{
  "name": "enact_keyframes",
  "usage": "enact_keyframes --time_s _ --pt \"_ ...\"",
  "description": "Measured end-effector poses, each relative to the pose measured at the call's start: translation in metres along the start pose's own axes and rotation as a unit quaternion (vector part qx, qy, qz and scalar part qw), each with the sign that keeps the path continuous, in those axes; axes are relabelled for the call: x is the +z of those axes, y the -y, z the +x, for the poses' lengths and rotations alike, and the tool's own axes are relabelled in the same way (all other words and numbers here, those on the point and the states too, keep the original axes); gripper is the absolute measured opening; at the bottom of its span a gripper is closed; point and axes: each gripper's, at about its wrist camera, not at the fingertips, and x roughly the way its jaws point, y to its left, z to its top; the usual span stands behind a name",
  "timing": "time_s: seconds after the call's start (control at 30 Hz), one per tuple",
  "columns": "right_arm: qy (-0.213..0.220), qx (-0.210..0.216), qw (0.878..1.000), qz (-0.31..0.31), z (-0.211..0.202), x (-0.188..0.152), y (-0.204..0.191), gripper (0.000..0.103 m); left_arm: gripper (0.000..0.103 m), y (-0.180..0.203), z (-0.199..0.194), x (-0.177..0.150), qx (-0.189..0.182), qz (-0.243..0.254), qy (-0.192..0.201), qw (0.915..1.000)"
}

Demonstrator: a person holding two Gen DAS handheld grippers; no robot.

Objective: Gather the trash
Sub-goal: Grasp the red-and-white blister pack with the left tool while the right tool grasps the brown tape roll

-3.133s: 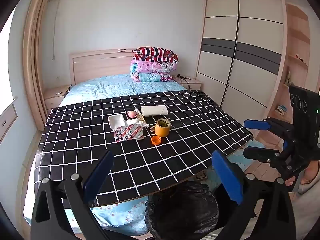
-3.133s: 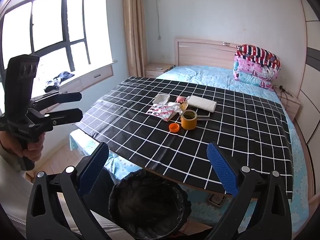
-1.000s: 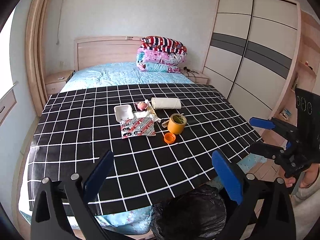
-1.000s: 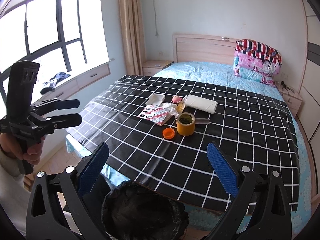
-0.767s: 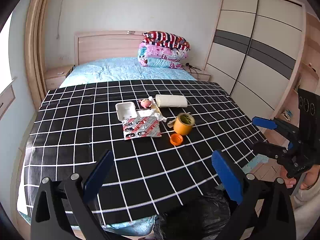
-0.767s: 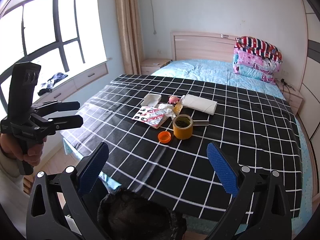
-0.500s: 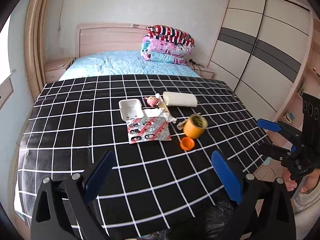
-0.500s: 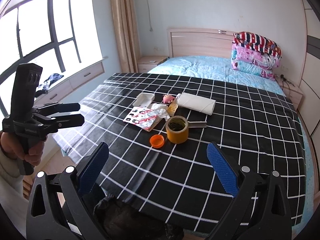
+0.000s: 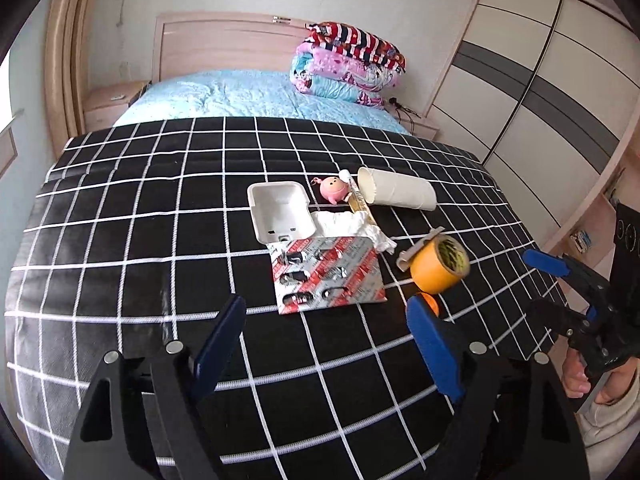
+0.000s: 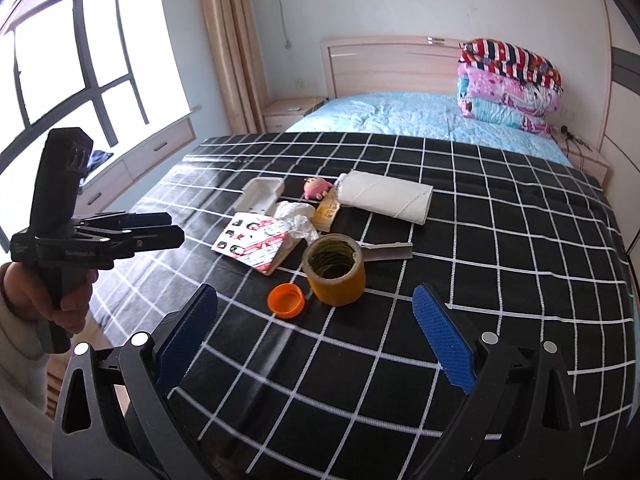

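Left tongs (image 9: 326, 338) have their blue pads apart with nothing between them, though they've just been closing in a bit. Right tongs (image 10: 316, 334) are spread wide and empty too.

The trash sits in a cluster on the black white-grid tabletop (image 9: 132, 248), just beyond both sets of tips. Nearest the left tongs is the red-and-silver foil blister pack (image 9: 328, 274). Nearest the right tongs is the small orange plastic cap (image 10: 285, 299), touching the yellow tape roll (image 10: 335, 274) to its right. Farther off: crumpled white tissue (image 9: 352, 226), white plastic tray (image 9: 280, 212), pink round toy (image 9: 334, 190) and white paper tube (image 9: 396, 194).

Left view barely catches the cap behind its right pad, but shows the wardrobe (image 9: 536, 92) and the other gripper at far right. Right view shows the cap in full, plus the window (image 10: 76, 60) and a hand (image 10: 66, 300) gripping the left tool.
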Motion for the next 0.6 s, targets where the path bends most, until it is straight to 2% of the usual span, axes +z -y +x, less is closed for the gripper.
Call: enact_keyframes --time_s 0.33,0.47,0.6 --pt "-0.018 -0.001 1.000 0.018 0.033 0.002 0.009 0.099 0.080 -0.023 0.045 0.010 -0.020 -0.027 -0.032 0.9989" --pt "-0.026 0.003 0.999 0.020 0.046 0.004 0.011 0.090 0.080 -0.024 0.053 0.012 -0.026 -0.028 -0.039 0.9985" --pt "-0.034 -0.001 0.999 0.018 0.057 0.005 0.010 0.088 0.077 -0.025 0.061 0.014 -0.029 -0.033 -0.040 0.9982"
